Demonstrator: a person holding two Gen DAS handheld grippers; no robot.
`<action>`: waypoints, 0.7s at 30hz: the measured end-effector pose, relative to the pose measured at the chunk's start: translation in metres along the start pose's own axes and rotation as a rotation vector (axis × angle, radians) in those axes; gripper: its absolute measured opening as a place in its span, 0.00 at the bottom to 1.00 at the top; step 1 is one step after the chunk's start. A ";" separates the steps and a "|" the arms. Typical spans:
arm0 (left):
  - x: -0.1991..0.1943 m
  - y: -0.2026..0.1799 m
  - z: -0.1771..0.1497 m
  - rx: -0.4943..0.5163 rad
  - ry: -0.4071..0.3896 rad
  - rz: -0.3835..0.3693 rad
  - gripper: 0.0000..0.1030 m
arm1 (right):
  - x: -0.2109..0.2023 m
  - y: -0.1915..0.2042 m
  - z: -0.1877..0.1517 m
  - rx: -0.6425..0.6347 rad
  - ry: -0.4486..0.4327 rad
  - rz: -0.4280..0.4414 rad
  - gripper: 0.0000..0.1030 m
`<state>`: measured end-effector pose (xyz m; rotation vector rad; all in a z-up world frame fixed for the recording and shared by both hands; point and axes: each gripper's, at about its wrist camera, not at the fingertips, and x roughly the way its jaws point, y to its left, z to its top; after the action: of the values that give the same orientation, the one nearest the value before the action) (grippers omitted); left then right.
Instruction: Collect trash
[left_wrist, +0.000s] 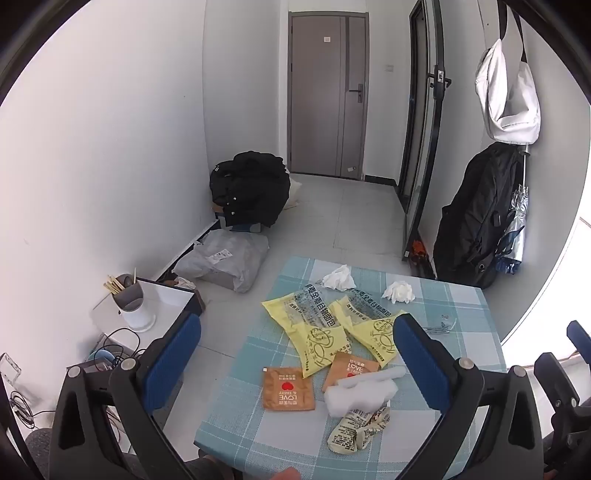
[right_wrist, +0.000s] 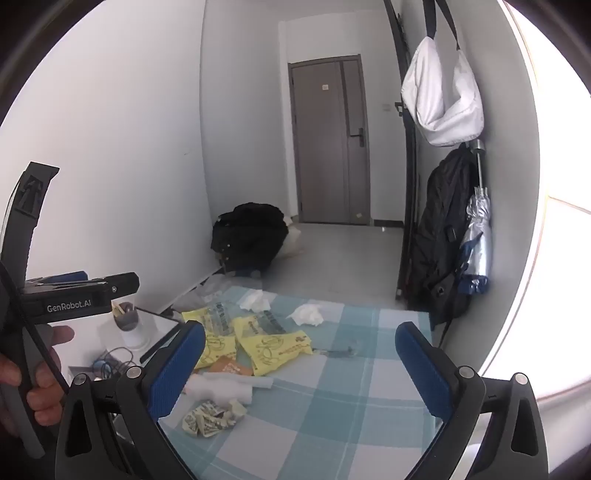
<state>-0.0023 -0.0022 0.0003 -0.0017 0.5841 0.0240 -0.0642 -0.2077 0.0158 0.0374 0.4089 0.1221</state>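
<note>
Trash lies on a small table with a blue checked cloth (left_wrist: 240, 417) (right_wrist: 332, 417). Two yellow bread wrappers (left_wrist: 314, 332) (right_wrist: 269, 343) overlap at its middle. Two orange sachets (left_wrist: 288, 389) lie nearer me, beside white foam pieces (left_wrist: 358, 395) (right_wrist: 225, 387) and a crumpled printed wrapper (left_wrist: 354, 428) (right_wrist: 210, 417). Two white tissue wads (left_wrist: 338, 278) (right_wrist: 306, 314) sit at the far edge, and clear plastic scraps (left_wrist: 441, 326) (right_wrist: 340, 352) to the right. My left gripper (left_wrist: 297, 350) hovers open above the near trash. My right gripper (right_wrist: 299, 362) is open over the table, holding nothing.
A white side stand (left_wrist: 173, 299) left of the table carries a grey cup of sticks (left_wrist: 127, 295) and cables (left_wrist: 118, 347). On the floor lie a grey parcel (left_wrist: 225, 262) and a black bag (left_wrist: 251, 188). A backpack (left_wrist: 476, 218) and umbrella hang at the right wall.
</note>
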 end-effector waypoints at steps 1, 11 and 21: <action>-0.002 -0.002 -0.001 0.003 -0.004 0.008 0.99 | 0.000 0.000 0.000 -0.003 -0.002 0.000 1.00; 0.006 0.011 -0.004 -0.036 0.026 -0.027 0.99 | -0.003 -0.001 0.000 -0.017 -0.014 -0.005 1.00; 0.004 0.011 -0.001 -0.040 0.031 -0.031 0.99 | -0.005 0.000 0.006 -0.001 -0.014 -0.014 1.00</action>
<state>-0.0001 0.0086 -0.0024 -0.0497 0.6146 0.0054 -0.0661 -0.2083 0.0227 0.0343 0.3947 0.1079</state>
